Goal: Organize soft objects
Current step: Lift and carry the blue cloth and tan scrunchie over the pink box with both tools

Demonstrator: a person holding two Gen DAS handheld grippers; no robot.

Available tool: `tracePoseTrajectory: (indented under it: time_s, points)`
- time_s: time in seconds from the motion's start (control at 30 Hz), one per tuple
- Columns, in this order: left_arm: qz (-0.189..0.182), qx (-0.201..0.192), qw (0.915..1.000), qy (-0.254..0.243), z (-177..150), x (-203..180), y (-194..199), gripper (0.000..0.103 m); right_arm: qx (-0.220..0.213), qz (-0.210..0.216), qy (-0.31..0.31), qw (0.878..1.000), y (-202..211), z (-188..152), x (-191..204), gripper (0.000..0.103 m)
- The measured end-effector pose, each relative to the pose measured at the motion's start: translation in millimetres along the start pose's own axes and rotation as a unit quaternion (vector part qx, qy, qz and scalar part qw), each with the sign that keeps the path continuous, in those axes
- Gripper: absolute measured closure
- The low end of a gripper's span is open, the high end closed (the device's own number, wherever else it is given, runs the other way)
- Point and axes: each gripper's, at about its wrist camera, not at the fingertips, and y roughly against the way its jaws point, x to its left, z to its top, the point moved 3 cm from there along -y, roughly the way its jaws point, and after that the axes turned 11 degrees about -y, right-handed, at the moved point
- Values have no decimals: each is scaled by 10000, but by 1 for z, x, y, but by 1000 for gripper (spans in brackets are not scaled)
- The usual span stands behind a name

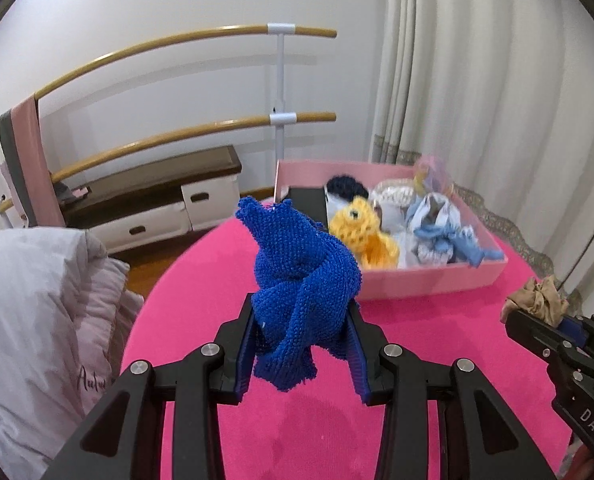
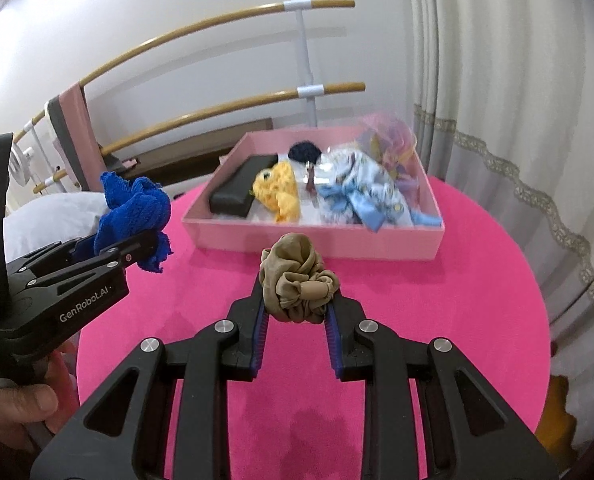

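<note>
partly done, judging by the pink box [image 2: 317,240] at the far side of the round table with its hot-pink cover [image 2: 477,320]: already inside, a yellow crocheted toy [image 2: 279,192], a dark blue knitted piece [image 2: 303,151], a black case [image 2: 237,192], pale blue-and-white fabric with ribbon [image 2: 361,196] and a blurred clear bag of pastel bits [image 2: 389,136]. still outside the box, two soft items, both lifted clear of the table cover and short of the box's near wall. left gripper [image 1: 303,344] clamped part-way around a royal-blue knitted cloth [image 1: 297,280], twisted into a loose knot, bumpy in texture, one frayed corner hanging below the pads and another standing up above. right gripper [image 2: 297,312] pinched tight on a tan scrunchie-like bundle [image 2: 297,280] of thin, shiny, gathered fabric, crumpled into soft folds above the fingertips. likely left to do: carrying both over the near wall and dropping them among the things inside. no other loose soft items visible on the table cover. beyond the table, wooden wall bars, a cream curtain and a pale quilted bundle at the left.
</note>
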Motion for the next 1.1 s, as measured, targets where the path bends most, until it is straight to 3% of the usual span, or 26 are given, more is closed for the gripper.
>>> tracePoseTrajectory:
  time_s: [0.5, 0.8, 1.1]
  points:
    - [74, -495, 9987, -33, 84, 15, -9, 66, -434, 190, 265, 9985, -4, 86, 16, 79]
    - [92, -608, 9980, -120, 138, 12, -51, 66, -464, 175, 300, 9983, -36, 136, 18, 79]
    - [-79, -399, 9990, -192, 178, 7, -121, 66, -241, 108, 296, 9992, -87, 161, 18, 79]
